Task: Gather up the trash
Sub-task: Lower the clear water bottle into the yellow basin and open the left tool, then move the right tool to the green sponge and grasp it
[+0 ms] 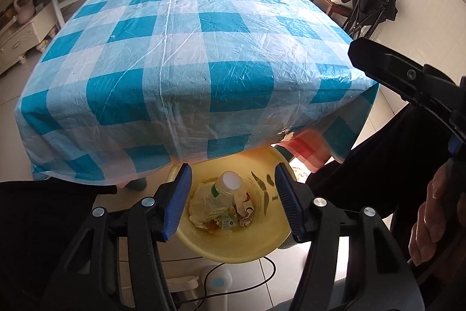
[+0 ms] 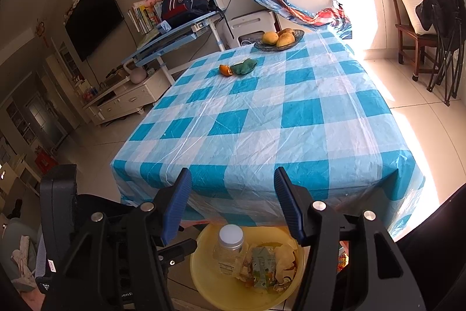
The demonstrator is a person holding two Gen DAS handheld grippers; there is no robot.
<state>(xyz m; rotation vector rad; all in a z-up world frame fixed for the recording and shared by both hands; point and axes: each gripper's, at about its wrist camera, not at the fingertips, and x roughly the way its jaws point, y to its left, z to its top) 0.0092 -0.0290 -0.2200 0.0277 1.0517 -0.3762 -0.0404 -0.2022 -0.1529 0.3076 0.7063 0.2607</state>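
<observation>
Trash already lies in the yellow basin [image 1: 233, 247], which sits on the floor just below the near edge of the table [image 1: 186, 54]. Both claws are released and hold nothing: the left gripper [image 1: 233, 194] hangs directly above the basin with its blue pads spread wide over the contents, and the right gripper [image 2: 233, 200] hovers above the basin's far rim, jaws equally apart, nothing between them.

Inside the basin, a clear plastic bottle [image 2: 228, 249] with a white cap lies toward one side, a small green carton [image 2: 263, 264] rests beside it, and crumpled wrappers [image 1: 246, 209] and scraps fill the bottom around them.

Beyond the basin, the table's blue-and-white checked cloth [image 2: 291, 118] is bare across its near and middle parts. Toward the side farthest from the basin lie an orange item [image 2: 225, 70] touching a green one [image 2: 245, 66]; whether these are trash or toys I cannot tell. Past them, at the table's far edge, a dark dish [image 2: 279, 44] holds several yellow-orange fruits [image 2: 270, 37].

Judging by the layout, collection looks nearly finished: the obvious litter is in the basin, and only the orange and green pair might remain to gather, if they count as trash at all.
</observation>
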